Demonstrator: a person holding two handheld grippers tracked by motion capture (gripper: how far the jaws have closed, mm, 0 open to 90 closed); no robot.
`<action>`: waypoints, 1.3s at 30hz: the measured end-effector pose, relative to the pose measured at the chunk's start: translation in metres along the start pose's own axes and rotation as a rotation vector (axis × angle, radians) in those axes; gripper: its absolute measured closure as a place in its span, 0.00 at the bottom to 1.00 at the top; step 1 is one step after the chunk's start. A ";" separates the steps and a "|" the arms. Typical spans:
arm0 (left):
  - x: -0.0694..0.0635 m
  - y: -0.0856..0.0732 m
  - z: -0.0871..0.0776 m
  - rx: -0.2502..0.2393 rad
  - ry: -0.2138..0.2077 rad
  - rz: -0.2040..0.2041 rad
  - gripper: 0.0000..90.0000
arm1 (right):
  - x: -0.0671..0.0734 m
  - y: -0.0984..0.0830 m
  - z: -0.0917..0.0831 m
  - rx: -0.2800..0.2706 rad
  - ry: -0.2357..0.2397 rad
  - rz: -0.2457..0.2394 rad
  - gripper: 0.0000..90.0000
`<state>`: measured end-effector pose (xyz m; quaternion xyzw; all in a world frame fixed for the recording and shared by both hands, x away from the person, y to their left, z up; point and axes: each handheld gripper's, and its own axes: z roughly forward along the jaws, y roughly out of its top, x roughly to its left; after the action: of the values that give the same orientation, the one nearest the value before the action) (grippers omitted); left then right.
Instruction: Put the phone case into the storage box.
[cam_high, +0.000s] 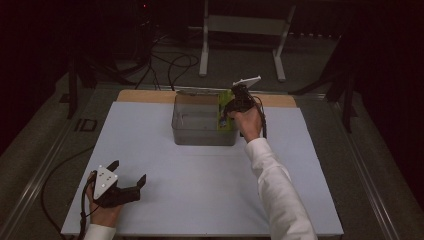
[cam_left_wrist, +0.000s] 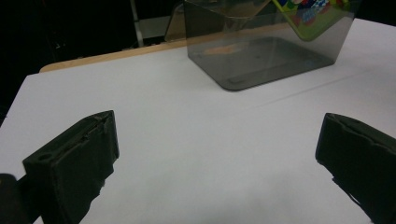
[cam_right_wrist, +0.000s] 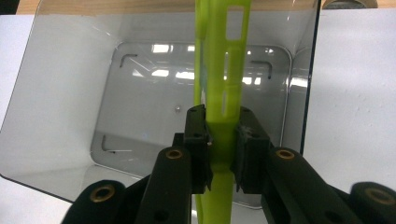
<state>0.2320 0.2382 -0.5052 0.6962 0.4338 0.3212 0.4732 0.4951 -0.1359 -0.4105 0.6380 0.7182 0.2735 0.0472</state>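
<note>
A flat lime-green plastic piece (cam_right_wrist: 219, 88) with slots, colourful print on one face, hangs edge-on over a clear grey bin (cam_right_wrist: 56, 107). My right gripper (cam_right_wrist: 220, 144) is shut on its lower edge, pointing down into the bin. From above, the green piece (cam_high: 224, 111) sits at the right end of the bin (cam_high: 200, 135), with my right gripper (cam_high: 231, 109) over it. My left gripper (cam_high: 129, 174) rests low at the table's near left, jaws wide apart and nothing between them; its black fingers (cam_left_wrist: 74, 158) frame bare table.
A white sheet (cam_high: 200, 190) covers the table, with a wooden strip (cam_high: 145, 96) along the far edge. Cables (cam_high: 170, 65) and a white stand (cam_high: 240, 30) lie on the floor beyond. The bin's floor (cam_right_wrist: 187, 93) holds nothing else.
</note>
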 end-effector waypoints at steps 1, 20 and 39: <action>0.000 0.000 0.000 0.002 0.000 0.001 0.00 | 0.000 0.000 0.000 0.000 -0.003 -0.003 0.86; 0.000 0.000 0.000 0.001 -0.001 -0.001 0.00 | -0.001 0.000 0.011 0.032 -0.019 0.012 0.86; 0.001 0.000 -0.001 -0.002 0.001 -0.001 0.00 | -0.002 -0.001 0.028 0.088 -0.075 0.016 0.86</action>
<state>0.2315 0.2391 -0.5048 0.6954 0.4340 0.3216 0.4739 0.5063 -0.1284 -0.4353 0.6551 0.7221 0.2181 0.0439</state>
